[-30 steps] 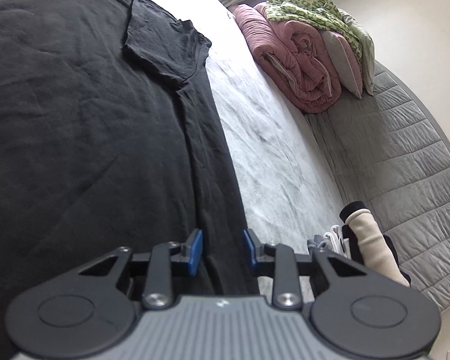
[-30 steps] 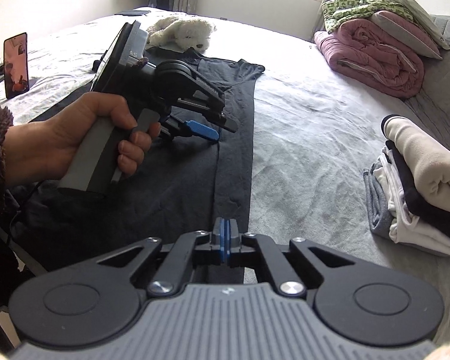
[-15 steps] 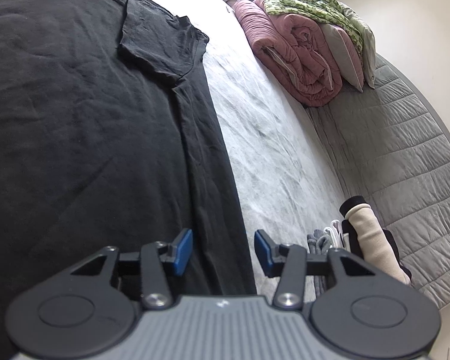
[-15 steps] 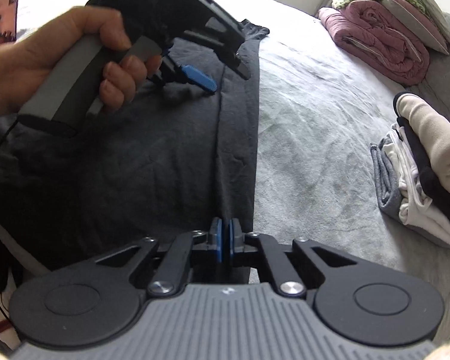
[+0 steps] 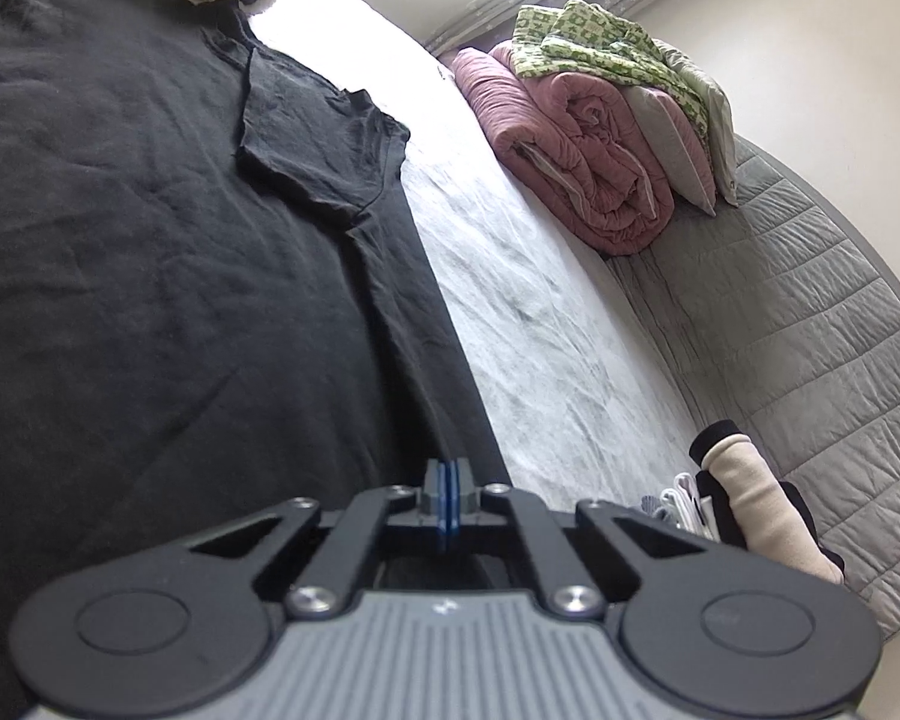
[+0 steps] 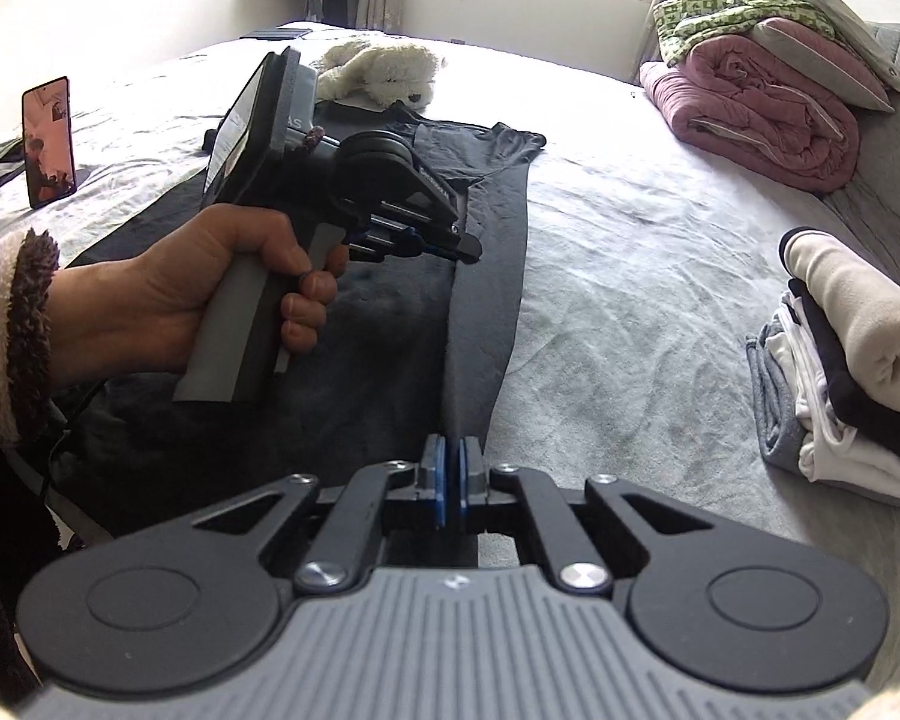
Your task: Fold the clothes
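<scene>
Lying flat on the pale bed sheet (image 6: 630,276), the black T-shirt (image 5: 150,276) runs its long axis from the near edge of the bed toward the window, collar end far, next to the white plush toy (image 6: 384,69), hem end near; its right-hand side is already turned in as a long strip, the sleeve (image 5: 324,144) resting on top of the body. Both grippers sit on that folded edge. The right gripper (image 6: 450,489) is clenched at the near hem with dark cloth pinched between its blue pads, and the fabric rises taut from it toward the left gripper (image 6: 450,249), which is clenched too, seemingly on the same fold farther up; in its own wrist view the blue pads (image 5: 449,495) meet right over the cloth, though how much fabric they caught cannot be told. The main risk, as I judge it, is a thin bite: if either pinch holds only one layer, lifting would peel the strip open and undo the fold. Uneven pulling between the two hands could skew the edge or drag the whole shirt across the sheet, wrinkling it. The stack of folded clothes (image 6: 852,360) lies well apart to the right, so a wide swing seems unlikely to disturb it.
</scene>
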`<action>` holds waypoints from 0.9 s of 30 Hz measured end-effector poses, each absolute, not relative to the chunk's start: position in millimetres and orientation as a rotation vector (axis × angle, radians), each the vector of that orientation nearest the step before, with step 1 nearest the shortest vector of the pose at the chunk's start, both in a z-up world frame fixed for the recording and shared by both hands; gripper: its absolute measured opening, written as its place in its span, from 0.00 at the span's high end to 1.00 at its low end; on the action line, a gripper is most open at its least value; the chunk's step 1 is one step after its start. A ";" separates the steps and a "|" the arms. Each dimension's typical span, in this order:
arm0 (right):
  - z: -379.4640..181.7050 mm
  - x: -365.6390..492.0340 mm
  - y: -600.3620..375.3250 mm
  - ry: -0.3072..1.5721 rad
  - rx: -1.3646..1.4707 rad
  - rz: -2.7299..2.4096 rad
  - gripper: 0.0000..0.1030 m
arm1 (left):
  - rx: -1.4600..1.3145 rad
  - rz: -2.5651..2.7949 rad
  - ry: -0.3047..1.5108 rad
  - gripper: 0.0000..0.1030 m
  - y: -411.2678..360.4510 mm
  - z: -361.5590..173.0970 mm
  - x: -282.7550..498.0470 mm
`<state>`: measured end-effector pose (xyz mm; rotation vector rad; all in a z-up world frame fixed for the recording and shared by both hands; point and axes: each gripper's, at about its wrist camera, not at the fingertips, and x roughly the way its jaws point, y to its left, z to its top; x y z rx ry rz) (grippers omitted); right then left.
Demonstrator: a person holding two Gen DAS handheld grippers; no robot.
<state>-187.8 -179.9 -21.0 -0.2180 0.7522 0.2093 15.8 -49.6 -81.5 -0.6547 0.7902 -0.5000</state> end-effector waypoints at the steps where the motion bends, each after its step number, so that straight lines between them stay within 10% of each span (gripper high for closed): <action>1: -20.0 -186.9 -178.4 0.753 -0.224 0.215 0.96 | -0.651 -0.495 0.779 0.99 -48.4 -80.0 14.6; 27: -53.4 -166.3 -124.5 0.935 -0.266 0.353 0.94 | -0.394 -0.371 0.749 0.99 -38.5 -71.0 3.7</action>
